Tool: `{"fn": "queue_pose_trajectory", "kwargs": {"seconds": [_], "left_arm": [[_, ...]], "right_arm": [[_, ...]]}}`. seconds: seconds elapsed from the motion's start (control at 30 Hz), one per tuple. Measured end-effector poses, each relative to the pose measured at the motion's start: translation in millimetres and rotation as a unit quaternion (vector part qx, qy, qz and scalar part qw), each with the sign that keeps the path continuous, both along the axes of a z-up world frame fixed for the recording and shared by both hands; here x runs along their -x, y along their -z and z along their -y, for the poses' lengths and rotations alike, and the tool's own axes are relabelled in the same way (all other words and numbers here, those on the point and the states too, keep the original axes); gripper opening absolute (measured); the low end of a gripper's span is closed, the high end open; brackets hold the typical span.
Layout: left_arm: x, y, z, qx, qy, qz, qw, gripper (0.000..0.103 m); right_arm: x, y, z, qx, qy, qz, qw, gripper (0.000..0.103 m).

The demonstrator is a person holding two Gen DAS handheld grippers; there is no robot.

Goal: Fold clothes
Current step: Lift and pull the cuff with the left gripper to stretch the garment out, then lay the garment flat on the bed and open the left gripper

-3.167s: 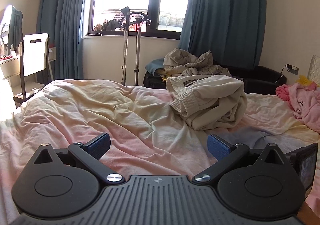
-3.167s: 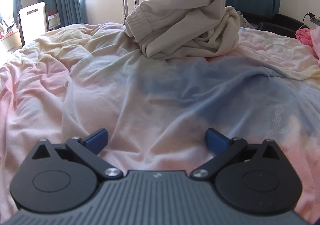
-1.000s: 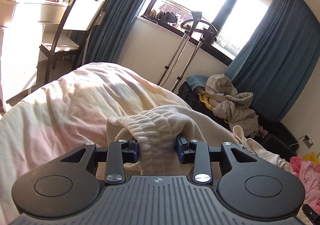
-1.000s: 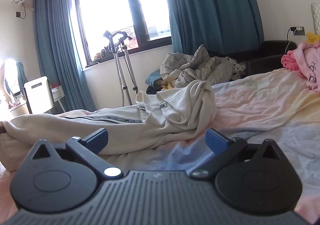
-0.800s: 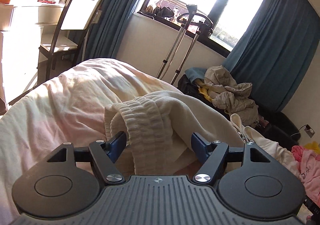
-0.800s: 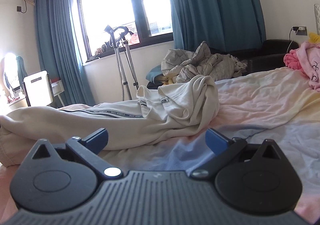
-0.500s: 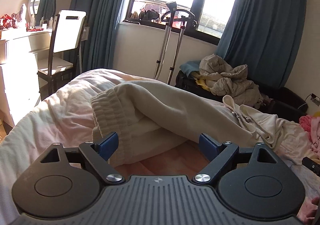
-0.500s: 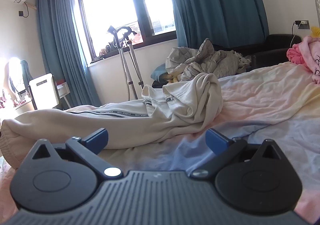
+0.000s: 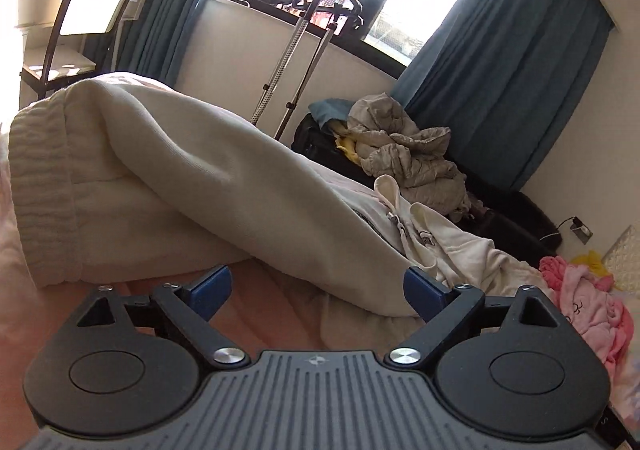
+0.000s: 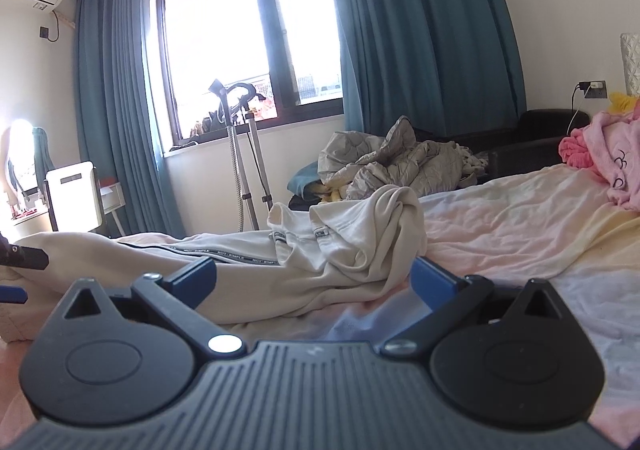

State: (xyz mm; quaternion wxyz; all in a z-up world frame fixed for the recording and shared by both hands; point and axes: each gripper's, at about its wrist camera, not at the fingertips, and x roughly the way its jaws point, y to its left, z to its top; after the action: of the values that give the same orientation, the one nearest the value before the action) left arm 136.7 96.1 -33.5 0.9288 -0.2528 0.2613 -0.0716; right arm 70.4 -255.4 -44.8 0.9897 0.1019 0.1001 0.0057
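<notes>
Cream sweatpants (image 9: 224,178) lie stretched across the bed, with the ribbed cuff (image 9: 40,186) at the left and the bunched waist (image 10: 352,234) at the right. My left gripper (image 9: 316,288) hovers low over the sheet just in front of the leg. Its jaws are opening wide, the leg's lower edge lies between the tips, and the pads do not press on it. My right gripper (image 10: 314,278) stands open near the waist end, with the cloth just beyond its fingertips and nothing gripped.
The pastel bed sheet (image 10: 500,218) is wrinkled. A pink garment (image 9: 592,310) lies at the bed's right. A grey jacket pile (image 9: 408,154) sits on a dark sofa beyond the bed. A garment steamer stand (image 9: 304,50) and a chair (image 9: 80,10) stand by the window.
My left gripper let go of the ribbed cuff, opened wide and drew back along the leg. The cuff now rests on the bed. The right gripper barely moved.
</notes>
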Motion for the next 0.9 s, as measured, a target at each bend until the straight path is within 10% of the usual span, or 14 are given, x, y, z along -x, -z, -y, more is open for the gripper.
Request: {"fn": "queue_pose_trajectory", "kwargs": {"seconds": [0.13,0.43,0.6,0.77,0.9], "left_arm": [[-38,29,-28,0.105,-0.048,-0.03,0.9929,0.095],[-112,74,-16,0.186,-0.078,-0.072,0.9768,0.095],[-150,70,-15,0.123,-0.096,-0.075,0.9849,0.082],[-160,60,-21,0.075,-0.083,-0.064,0.9916,0.02],[-156,19,-23,0.033,-0.059,0.004,0.9977,0.014]], "right_arm": [[-4,4,3,-0.009,0.004,-0.011,1.0,0.103],[-13,15,6,-0.04,0.002,-0.031,0.999,0.103],[-19,21,11,-0.063,-0.002,-0.043,0.997,0.103],[-24,25,6,-0.05,-0.002,-0.04,0.998,0.103],[-24,32,5,-0.047,-0.01,-0.045,0.998,0.103]]}}
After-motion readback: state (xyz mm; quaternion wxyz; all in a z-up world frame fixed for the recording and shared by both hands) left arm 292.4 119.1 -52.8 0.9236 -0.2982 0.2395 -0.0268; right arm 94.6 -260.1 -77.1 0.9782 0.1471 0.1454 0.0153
